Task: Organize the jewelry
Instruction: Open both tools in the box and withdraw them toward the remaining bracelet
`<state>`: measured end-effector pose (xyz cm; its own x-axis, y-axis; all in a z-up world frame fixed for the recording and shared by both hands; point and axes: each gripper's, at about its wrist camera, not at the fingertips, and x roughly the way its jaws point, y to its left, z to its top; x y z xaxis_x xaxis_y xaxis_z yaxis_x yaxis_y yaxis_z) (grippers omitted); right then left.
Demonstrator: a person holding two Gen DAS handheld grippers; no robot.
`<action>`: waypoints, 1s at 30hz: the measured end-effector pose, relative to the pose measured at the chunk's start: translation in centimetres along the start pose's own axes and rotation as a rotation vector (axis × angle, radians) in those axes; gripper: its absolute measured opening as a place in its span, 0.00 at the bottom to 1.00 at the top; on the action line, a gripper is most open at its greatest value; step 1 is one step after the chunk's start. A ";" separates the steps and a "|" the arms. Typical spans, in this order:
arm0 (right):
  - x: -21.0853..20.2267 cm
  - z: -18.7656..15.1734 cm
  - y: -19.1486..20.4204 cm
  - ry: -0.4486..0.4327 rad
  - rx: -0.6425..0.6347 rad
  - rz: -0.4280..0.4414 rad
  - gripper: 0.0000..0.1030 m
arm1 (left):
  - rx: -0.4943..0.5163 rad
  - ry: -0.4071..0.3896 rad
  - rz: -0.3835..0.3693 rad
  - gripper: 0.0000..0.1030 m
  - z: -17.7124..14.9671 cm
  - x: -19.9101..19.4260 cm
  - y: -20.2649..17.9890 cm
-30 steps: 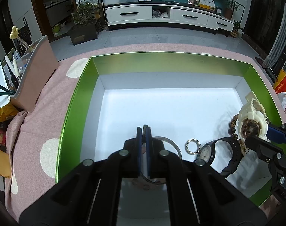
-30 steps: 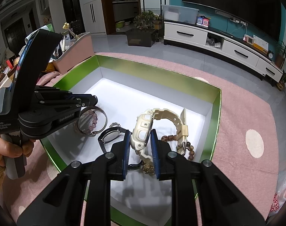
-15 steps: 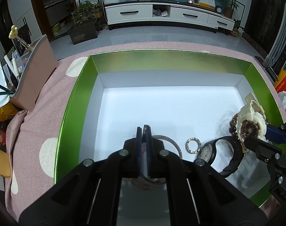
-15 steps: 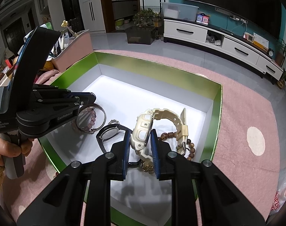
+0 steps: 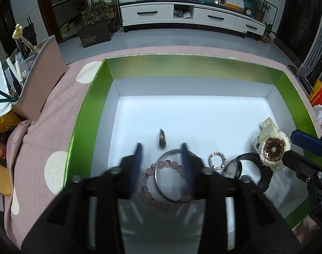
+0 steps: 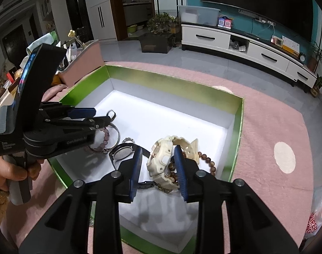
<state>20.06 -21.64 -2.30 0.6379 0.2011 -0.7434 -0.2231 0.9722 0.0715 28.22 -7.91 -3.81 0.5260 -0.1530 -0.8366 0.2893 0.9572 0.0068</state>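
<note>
**Both Grippers Parted Over the Jewelry Box**

While its jaws have just been opening, the left gripper (image 5: pixel 162 158) hangs apart above a silver bangle (image 5: pixel 173 177) and pink bead bracelet (image 5: pixel 148 182), a small ring (image 5: pixel 162 139) loose just ahead. Likewise just widened, the right gripper (image 6: pixel 157 165) straddles the cream watch (image 6: pixel 161 160), pads apparently off it. All lie inside the green box (image 5: pixel 182 65), beside a black watch (image 6: pixel 122 152).

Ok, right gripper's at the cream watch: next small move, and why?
Probably lift the right gripper straight up, clear of the box. Its jaws have just been opening; the cream watch rests between them with a gap at one pad, so it looks released.
</note>
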 end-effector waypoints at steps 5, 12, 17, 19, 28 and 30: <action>-2.0 -0.4 0.0 -0.045 0.020 0.016 0.31 | -0.005 -0.016 -0.037 0.66 -0.2 -1.5 -0.4; -6.2 -1.8 -0.3 -0.117 0.069 0.043 0.47 | -0.006 -0.046 -0.055 0.80 -1.1 -4.3 -0.9; -9.0 -3.2 -0.1 -0.151 0.089 0.060 0.60 | 0.002 -0.073 -0.029 0.93 -2.1 -6.6 -1.6; -10.1 -3.9 0.0 -0.162 0.100 0.068 0.64 | 0.003 -0.082 0.005 0.96 -2.7 -7.6 -1.8; -12.9 -7.3 0.5 -0.173 0.156 0.081 0.78 | 0.049 -0.117 0.014 0.98 -6.8 -11.2 -2.5; -13.4 -8.5 0.9 -0.168 0.165 0.075 0.80 | 0.065 -0.109 0.017 0.98 -8.2 -11.6 -2.8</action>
<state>5.02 -24.53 2.07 0.7407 0.2773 -0.6119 -0.1601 0.9574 0.2401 14.79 -6.83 1.40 0.6142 -0.1663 -0.7714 0.3294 0.9424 0.0590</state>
